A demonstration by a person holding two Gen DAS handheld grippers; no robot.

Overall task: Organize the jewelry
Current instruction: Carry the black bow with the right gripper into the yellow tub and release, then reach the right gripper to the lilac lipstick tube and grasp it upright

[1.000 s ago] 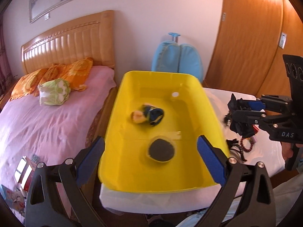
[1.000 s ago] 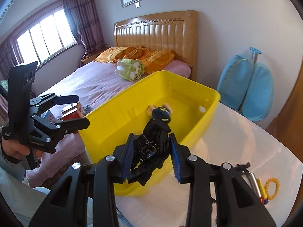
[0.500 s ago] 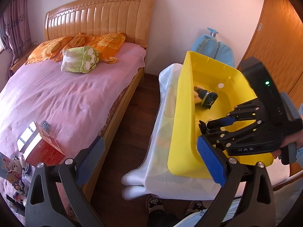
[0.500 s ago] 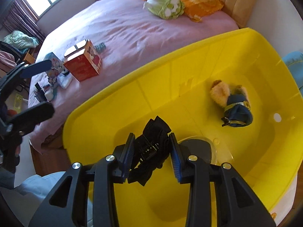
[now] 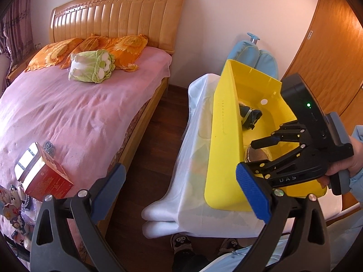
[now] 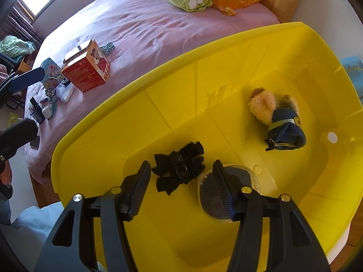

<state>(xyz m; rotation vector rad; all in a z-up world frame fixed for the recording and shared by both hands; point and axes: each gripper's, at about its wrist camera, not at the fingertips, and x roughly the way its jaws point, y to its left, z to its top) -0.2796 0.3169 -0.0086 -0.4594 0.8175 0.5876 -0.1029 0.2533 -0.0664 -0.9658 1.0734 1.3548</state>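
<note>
Yellow bin [image 6: 158, 90] containing black bow [image 6: 179, 167], round dish [image 6: 226, 192] and plush toy [image 6: 276, 120], right gripper [image 6: 181, 176] jaws opening above bow, left gripper [image 5: 181, 192] jaws wide, empty

A bright yellow bin [image 6: 226, 52] holds a black bow hair clip [image 6: 179, 167], a tan plush toy [image 6: 276, 117] in navy cloth and a clear round case [image 6: 226, 190] with a dark grey inside; the bedspread [image 5: 68, 117] is pink, the pillows [image 5: 127, 47] orange with sunflowers, the cabbage plush [image 5: 91, 68] green and white, the box [image 6: 87, 72] red
</note>
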